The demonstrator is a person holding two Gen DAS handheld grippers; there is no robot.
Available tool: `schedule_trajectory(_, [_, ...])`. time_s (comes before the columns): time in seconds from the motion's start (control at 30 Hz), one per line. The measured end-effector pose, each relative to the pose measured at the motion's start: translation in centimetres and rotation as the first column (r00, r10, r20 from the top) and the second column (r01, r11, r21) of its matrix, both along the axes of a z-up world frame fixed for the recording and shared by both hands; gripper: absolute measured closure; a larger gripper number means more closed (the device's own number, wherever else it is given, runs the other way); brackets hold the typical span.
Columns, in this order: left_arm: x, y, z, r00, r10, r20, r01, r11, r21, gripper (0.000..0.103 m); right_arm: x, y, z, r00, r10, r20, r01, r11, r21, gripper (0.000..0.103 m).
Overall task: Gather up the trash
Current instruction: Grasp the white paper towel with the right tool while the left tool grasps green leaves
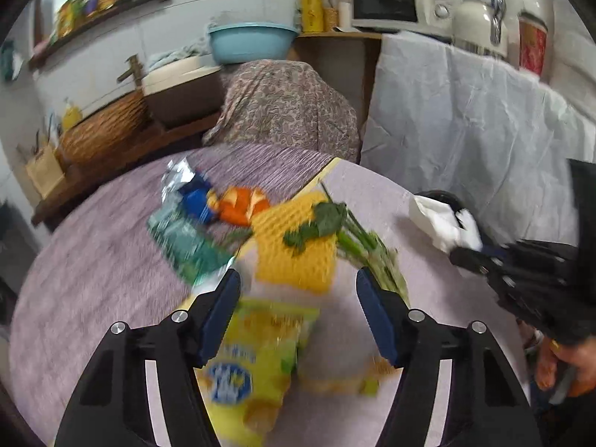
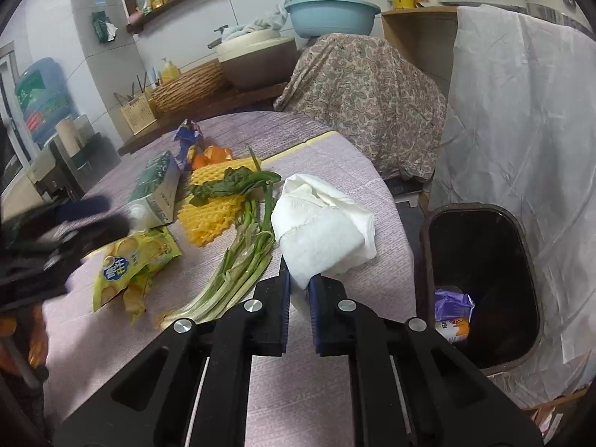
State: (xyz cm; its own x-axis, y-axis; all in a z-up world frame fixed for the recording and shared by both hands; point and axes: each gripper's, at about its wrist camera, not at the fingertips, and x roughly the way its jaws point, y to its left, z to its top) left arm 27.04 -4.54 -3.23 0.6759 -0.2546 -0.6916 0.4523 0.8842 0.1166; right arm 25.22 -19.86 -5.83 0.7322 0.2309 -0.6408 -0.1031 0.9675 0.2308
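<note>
1. I am clenching my right gripper (image 2: 300, 290) on a crumpled white paper towel (image 2: 320, 231), its blue pads pinching the lower fold; the wad is sitting lifted above the right-hand edge of the table (image 2: 335, 372), beside the open dark bin (image 2: 480, 283) standing just off that edge.
2. I am hovering my left gripper (image 1: 298, 298) over the near part of the table with its jaws standing apart and gripping nothing; the yellow snack bag (image 1: 253, 365) is lying below and between the fingers, blurred, so I cannot tell whether the pads are touching it.
3. The rest of the trash is lying across the middle of the purple-clothed table: a yellow foam net (image 2: 216, 205) with a wilted green leaf (image 2: 231, 186) draped on it; green onion stalks (image 2: 238, 264) running toward the near edge; a green carton (image 2: 156, 186) at the left side; orange peel (image 2: 212, 156) and a blue wrapper (image 2: 188, 134) toward the far edge.
4. A purple packet (image 2: 452, 313) is already resting inside the bin.
</note>
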Motion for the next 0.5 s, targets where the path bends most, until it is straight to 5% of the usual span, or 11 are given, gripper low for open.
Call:
schedule_trajectory(0.1, [2.5, -2.0, -1.2, 1.0, -0.025, -0.01, 0.026, 0.995, 0.099, 0.052, -0.9, -0.1, 0.1, 1.0, 0.003, 0.011, -0.003, 1.0, -0.011, 0.093])
schedule_trajectory(0.23, [5.1, -3.6, -3.0, 0.998, -0.006, -0.06, 0.015, 0.989, 0.145, 0.054, -1.5, -0.9, -0.1, 1.0, 0.007, 0.006, -0.007, 1.0, -0.004, 0.093])
schedule_trajectory(0.37, [5.8, -3.1, -3.4, 0.994, 0.011, -0.11, 0.0, 0.995, 0.104, 0.077, -2.1, -1.4, -0.5, 1.0, 0.008, 0.005, -0.008, 1.0, -0.007, 0.093])
schedule_trajectory(0.5, [5.3, -2.9, -3.6, 0.994, -0.003, -0.107, 0.015, 0.994, 0.104, 0.086, -2.2, -1.9, -0.9, 1.0, 0.005, -0.001, -0.005, 1.0, 0.007, 0.093])
